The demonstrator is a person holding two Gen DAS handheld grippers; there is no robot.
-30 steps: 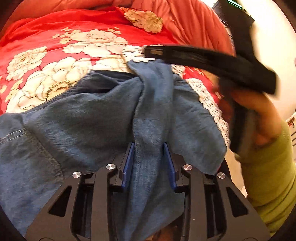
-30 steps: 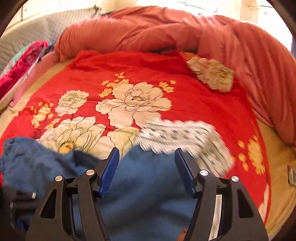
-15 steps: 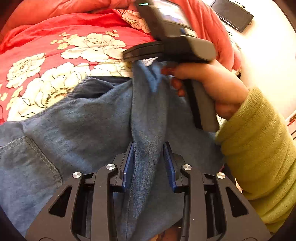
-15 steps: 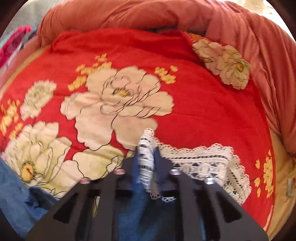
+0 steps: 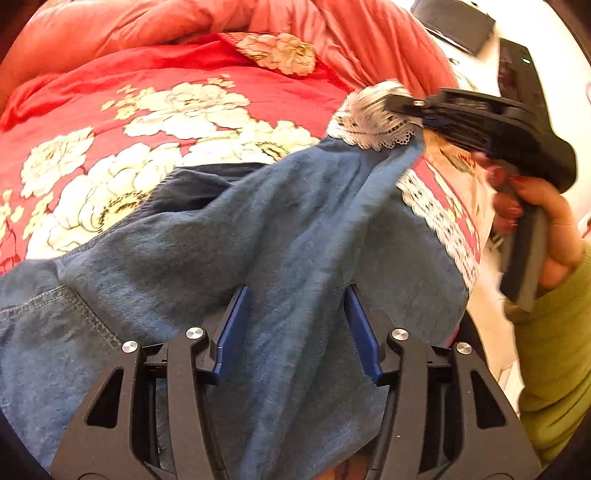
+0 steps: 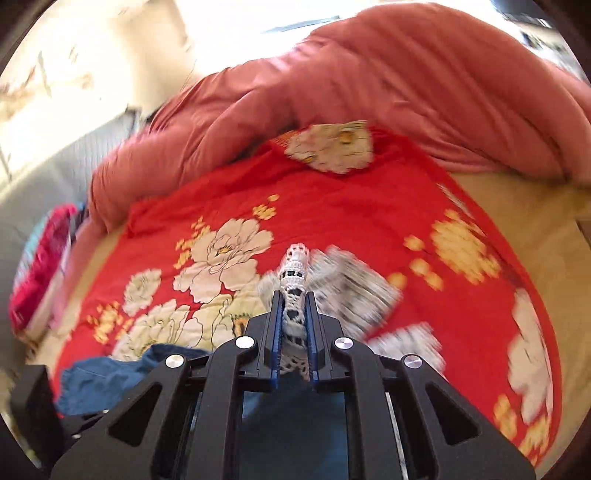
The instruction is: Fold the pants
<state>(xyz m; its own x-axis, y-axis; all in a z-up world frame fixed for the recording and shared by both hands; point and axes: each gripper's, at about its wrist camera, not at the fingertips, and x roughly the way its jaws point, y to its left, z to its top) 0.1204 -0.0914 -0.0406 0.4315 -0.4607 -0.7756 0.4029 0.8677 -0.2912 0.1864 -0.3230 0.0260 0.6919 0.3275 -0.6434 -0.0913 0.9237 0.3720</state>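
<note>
Blue denim pants point(image 5: 258, 229) with a white lace hem point(image 5: 369, 122) lie crumpled on a red floral bedspread point(image 5: 184, 88). My left gripper point(image 5: 295, 291) is low over them. Its jaws are opening, and a fold of denim lies loosely between the blue pads. My right gripper point(image 6: 293, 295) is shut on the lace hem point(image 6: 295, 266), which sticks out past its fingertips. In the left wrist view the right gripper point(image 5: 400, 105) holds that hem lifted at the right, so the leg stretches up toward it. More denim point(image 6: 110, 380) shows low on the left in the right wrist view.
A salmon quilt point(image 6: 369, 92) is bunched along the far side of the bed. A hand point(image 5: 535, 206) in a green sleeve point(image 5: 554, 350) holds the right gripper's handle. A dark flat device point(image 5: 454, 22) lies beyond on a white surface. Pink clothes point(image 6: 37, 280) are piled at the left.
The right gripper closed on the lace hem, then carried it up and off to the right, stretching the leg. The left gripper stayed put and its jaws widened around the denim fold.
</note>
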